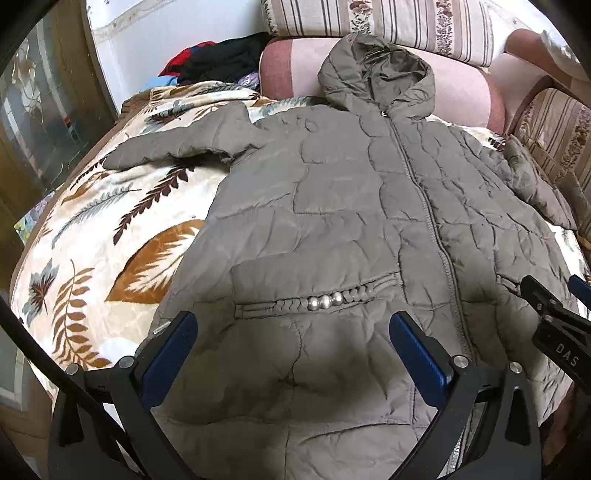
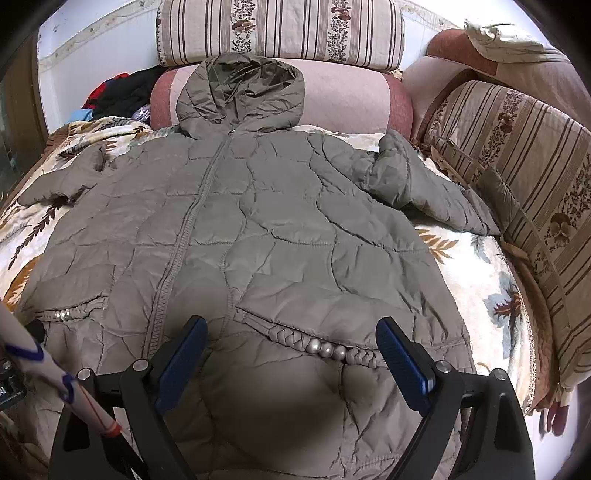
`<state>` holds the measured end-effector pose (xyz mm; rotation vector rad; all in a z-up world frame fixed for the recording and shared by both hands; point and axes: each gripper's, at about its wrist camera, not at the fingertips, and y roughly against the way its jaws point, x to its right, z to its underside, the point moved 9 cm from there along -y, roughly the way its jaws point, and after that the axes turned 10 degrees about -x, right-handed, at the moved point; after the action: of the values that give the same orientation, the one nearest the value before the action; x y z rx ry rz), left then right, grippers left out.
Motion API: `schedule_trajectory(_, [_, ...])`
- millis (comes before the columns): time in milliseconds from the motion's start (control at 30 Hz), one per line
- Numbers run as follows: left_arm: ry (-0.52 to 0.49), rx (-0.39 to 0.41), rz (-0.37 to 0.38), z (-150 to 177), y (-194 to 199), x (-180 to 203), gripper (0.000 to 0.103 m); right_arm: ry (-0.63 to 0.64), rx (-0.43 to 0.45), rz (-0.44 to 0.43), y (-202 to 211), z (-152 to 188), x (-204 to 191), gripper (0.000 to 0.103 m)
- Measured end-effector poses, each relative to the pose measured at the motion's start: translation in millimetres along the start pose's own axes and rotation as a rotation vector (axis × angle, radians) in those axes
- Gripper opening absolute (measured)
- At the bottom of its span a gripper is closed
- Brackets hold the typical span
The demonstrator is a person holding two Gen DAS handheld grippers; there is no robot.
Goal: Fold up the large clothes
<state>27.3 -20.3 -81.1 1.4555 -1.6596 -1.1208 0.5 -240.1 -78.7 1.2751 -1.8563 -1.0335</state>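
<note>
One quilted hooded coat (image 2: pixel 258 229) with two sleeves lies on one leaf-print blanket (image 1: pixel 92 229). Two braided pocket trims each carry three silver beads (image 2: pixel 327 349). Two striped floral cushions (image 2: pixel 280 29) and one pink bolster (image 2: pixel 343 92) line the edges; one heap of dark clothes (image 1: pixel 218 59) sits behind.

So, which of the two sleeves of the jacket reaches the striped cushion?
The sleeve on the right in the right wrist view: its cuff end lies against the striped cushion. The other sleeve lies stretched out on the leaf-patterned blanket.
</note>
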Motion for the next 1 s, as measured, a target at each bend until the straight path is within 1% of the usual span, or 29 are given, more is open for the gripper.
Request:
schedule_trajectory(567, [0.008,0.020,0.010,-3.8,19.2,-2.4,0.103,-0.023,-0.017,0.009,15.8,2.2,9.6,0.095])
schedule_trajectory(800, [0.022,0.027,0.012,-6.6,22.7,-11.3,0.103,-0.019,-0.019,0.012,21.4,-0.5,8.3,0.095])
schedule_trajectory(1000, [0.038,0.035,-0.005,-12.6,19.5,-27.6,0.103,0.012,-0.020,0.013,25.4,-4.5,-3.7,0.095])
